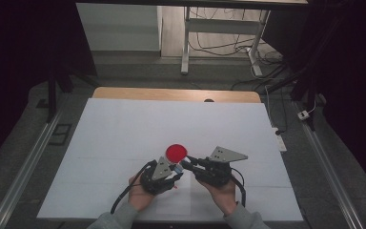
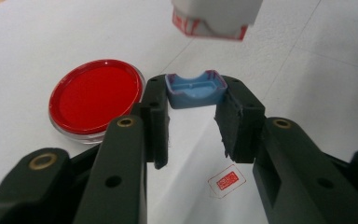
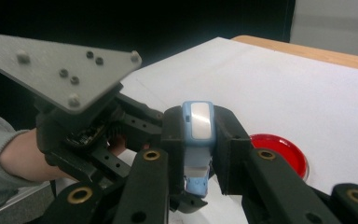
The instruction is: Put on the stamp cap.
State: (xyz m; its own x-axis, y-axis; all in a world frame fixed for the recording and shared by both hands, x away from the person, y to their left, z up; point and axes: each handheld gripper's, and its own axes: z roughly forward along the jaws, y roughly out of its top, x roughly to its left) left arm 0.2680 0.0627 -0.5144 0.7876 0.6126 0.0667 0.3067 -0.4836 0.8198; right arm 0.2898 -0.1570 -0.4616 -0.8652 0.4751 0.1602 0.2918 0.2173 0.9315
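My left gripper (image 2: 195,95) is shut on a small blue cap (image 2: 196,89), holding it just above the white sheet. My right gripper (image 3: 198,119) is shut on a blue-and-white stamp body (image 3: 199,128). In the left gripper view that stamp body (image 2: 212,21) hangs above the cap, its face edged in red ink. A round red ink pad (image 1: 176,152) lies on the sheet just beyond both grippers. In the high view the left gripper (image 1: 175,168) and right gripper (image 1: 185,164) meet tip to tip near the table's front.
A white sheet (image 1: 124,133) covers the wooden table (image 1: 124,93). A small red stamped print (image 2: 226,181) marks the sheet below the left jaws. The left gripper's grey plate (image 3: 60,70) stands close to the right gripper. Desk legs and cables lie beyond the table.
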